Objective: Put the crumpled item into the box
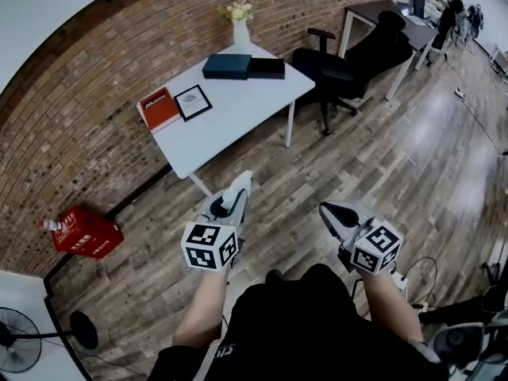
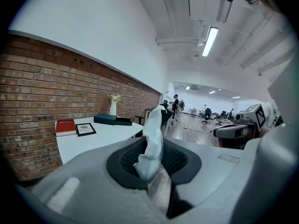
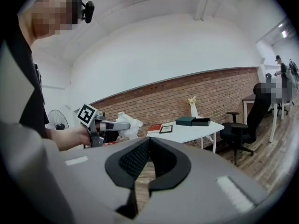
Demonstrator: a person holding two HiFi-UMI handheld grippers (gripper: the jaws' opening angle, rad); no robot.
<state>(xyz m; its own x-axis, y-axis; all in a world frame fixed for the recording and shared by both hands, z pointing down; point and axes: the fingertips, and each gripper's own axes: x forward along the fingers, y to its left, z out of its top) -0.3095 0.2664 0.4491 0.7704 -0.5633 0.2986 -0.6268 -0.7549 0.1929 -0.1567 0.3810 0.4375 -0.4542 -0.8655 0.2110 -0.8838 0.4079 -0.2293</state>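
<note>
My left gripper (image 1: pixel 241 184) is shut on a crumpled white item (image 2: pixel 152 141), which sticks up from between its pads. The right gripper view shows the same white wad (image 3: pixel 126 123) at the left gripper's tip. My right gripper (image 1: pixel 328 211) is shut with nothing between its pads (image 3: pixel 140 155). Both are held level above the wooden floor, some way short of the white table (image 1: pixel 238 113). On the far end of that table lies a dark teal box (image 1: pixel 226 66) with a black piece (image 1: pixel 267 68) next to it. The box (image 2: pixel 105 119) also shows ahead in the left gripper view.
On the table lie a red book (image 1: pixel 159 108), a framed picture (image 1: pixel 193 101) and a white vase with flowers (image 1: pixel 240 24). A black office chair (image 1: pixel 349 62) stands to the table's right. A red box (image 1: pixel 87 232) and a fan (image 1: pixel 17 348) are by the brick wall.
</note>
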